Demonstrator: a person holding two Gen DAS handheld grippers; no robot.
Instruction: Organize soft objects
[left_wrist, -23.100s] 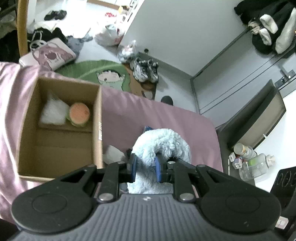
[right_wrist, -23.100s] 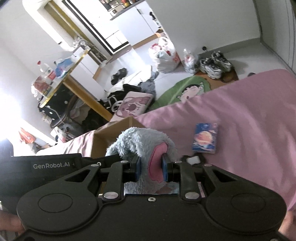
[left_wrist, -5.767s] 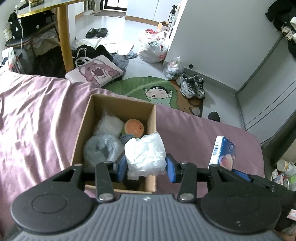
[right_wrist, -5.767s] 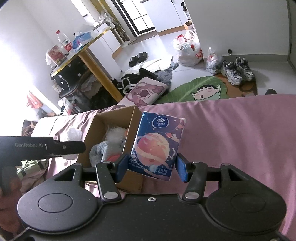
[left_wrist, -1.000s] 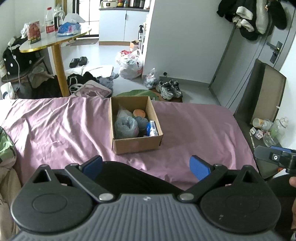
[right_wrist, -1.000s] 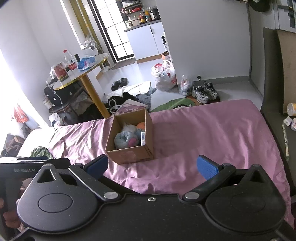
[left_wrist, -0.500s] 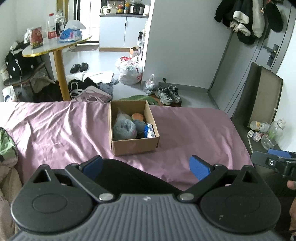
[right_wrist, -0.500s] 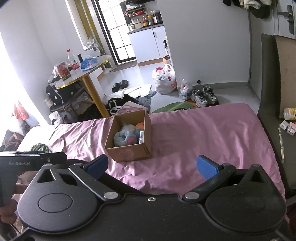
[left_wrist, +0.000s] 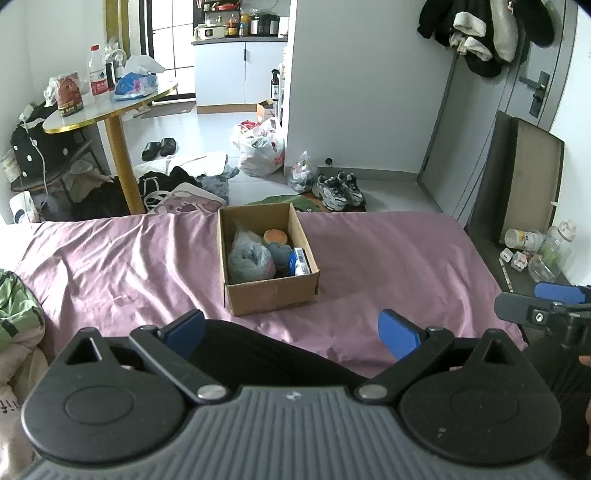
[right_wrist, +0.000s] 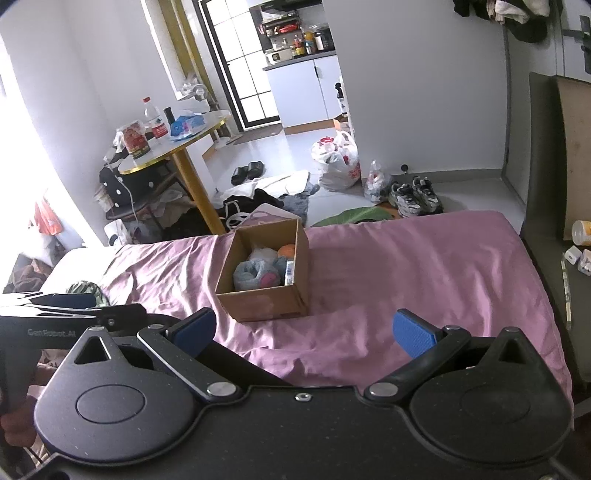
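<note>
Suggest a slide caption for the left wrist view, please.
Open left gripper pulled back from a filled cardboard box on the pink bedsheet.

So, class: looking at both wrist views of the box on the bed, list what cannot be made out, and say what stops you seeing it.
- Lower contents of the cardboard box: hidden in both views by its walls and the grey plush on top.
- Print on the blue tissue pack: too small, wedged edge-on.
- The right claw in the left wrist view: cut off by the frame edge.
- Near bed edge: hidden by the left claw body.
</note>
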